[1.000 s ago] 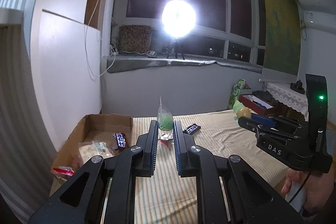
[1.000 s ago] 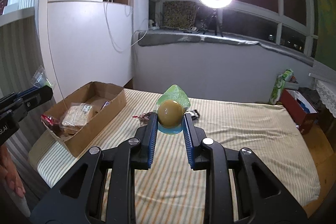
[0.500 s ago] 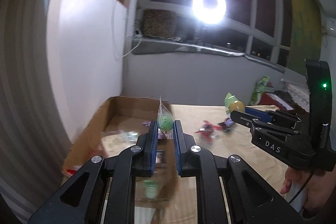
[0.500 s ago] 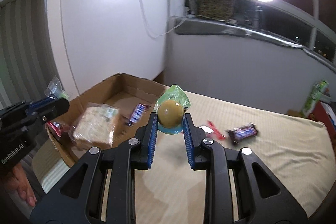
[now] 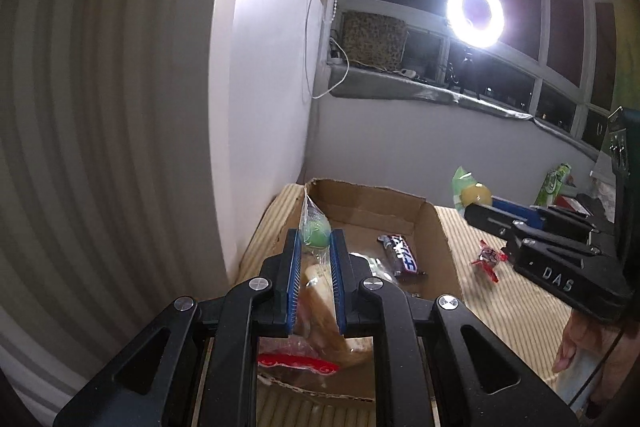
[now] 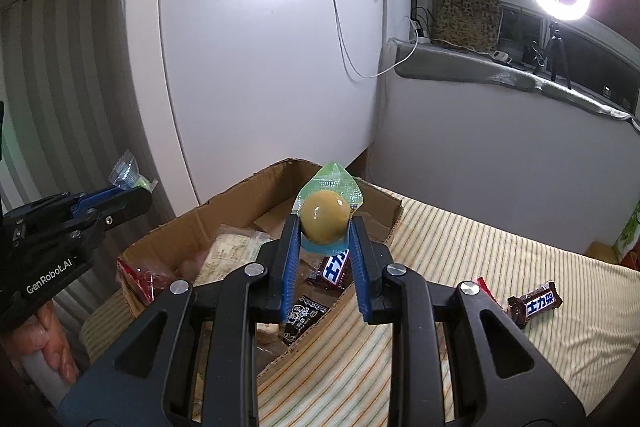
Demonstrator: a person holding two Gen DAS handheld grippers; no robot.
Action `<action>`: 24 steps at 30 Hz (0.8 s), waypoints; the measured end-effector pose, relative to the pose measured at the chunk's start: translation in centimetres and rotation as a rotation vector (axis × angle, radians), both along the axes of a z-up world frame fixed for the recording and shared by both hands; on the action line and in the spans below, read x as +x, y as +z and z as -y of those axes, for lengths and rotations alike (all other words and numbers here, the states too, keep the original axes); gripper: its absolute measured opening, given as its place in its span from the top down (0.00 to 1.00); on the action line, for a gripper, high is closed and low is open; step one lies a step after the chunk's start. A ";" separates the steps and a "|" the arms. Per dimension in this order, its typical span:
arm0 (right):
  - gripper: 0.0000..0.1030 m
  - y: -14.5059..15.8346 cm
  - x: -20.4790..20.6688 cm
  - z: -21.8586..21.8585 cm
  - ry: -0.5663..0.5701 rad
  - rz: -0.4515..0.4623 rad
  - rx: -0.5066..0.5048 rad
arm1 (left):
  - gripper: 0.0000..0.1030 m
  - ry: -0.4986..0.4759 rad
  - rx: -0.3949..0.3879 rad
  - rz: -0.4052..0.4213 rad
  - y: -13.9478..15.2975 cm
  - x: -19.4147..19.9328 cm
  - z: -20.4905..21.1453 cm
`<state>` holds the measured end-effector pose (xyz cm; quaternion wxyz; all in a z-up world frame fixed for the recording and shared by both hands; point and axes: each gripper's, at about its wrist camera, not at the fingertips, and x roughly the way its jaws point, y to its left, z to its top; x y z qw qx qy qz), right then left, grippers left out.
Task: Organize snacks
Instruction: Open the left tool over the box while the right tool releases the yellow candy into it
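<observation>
The green jelly cup (image 5: 315,235) sits pinched between the closed fingers of the left gripper (image 5: 314,247), directly above the cardboard box (image 5: 434,227). The right gripper (image 6: 322,239) clamps a yellow jelly cup (image 6: 323,218) over the box's near edge. Below them the box already holds a chocolate bar (image 5: 400,254) and several packets. Neither cup is released yet, and to the right gripper's right a second chocolate bar (image 6: 536,303) and a red candy (image 5: 489,259) lie on the striped bed (image 6: 480,247).
</observation>
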<state>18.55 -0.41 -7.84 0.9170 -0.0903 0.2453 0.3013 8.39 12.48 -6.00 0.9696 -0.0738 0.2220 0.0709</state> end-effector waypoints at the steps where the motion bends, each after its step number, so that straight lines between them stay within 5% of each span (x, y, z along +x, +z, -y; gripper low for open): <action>1: 0.75 0.0 0.1 -0.2 0.002 0.000 0.000 | 0.88 -0.005 0.000 0.000 0.1 0.0 0.2; 12: 0.75 -0.5 1.8 -2.1 0.037 0.000 -0.013 | 0.88 -0.035 -0.002 -0.025 -0.7 1.9 -0.1; 16: 0.67 -1.7 2.9 -3.2 0.067 -0.024 -0.028 | 0.86 -0.053 -0.012 -0.048 -1.2 2.3 -0.2; 18: 0.57 -2.0 2.8 -3.0 0.055 -0.010 -0.032 | 0.72 -0.056 -0.003 -0.056 -1.4 2.5 0.0; 20: 0.47 -2.3 2.6 -2.4 0.032 -0.007 -0.032 | 0.29 -0.030 0.014 -0.043 -1.4 2.2 0.0; 24: 0.47 -2.3 1.8 -1.1 0.008 -0.009 -0.025 | 0.25 0.013 0.022 -0.022 -1.0 1.6 -0.2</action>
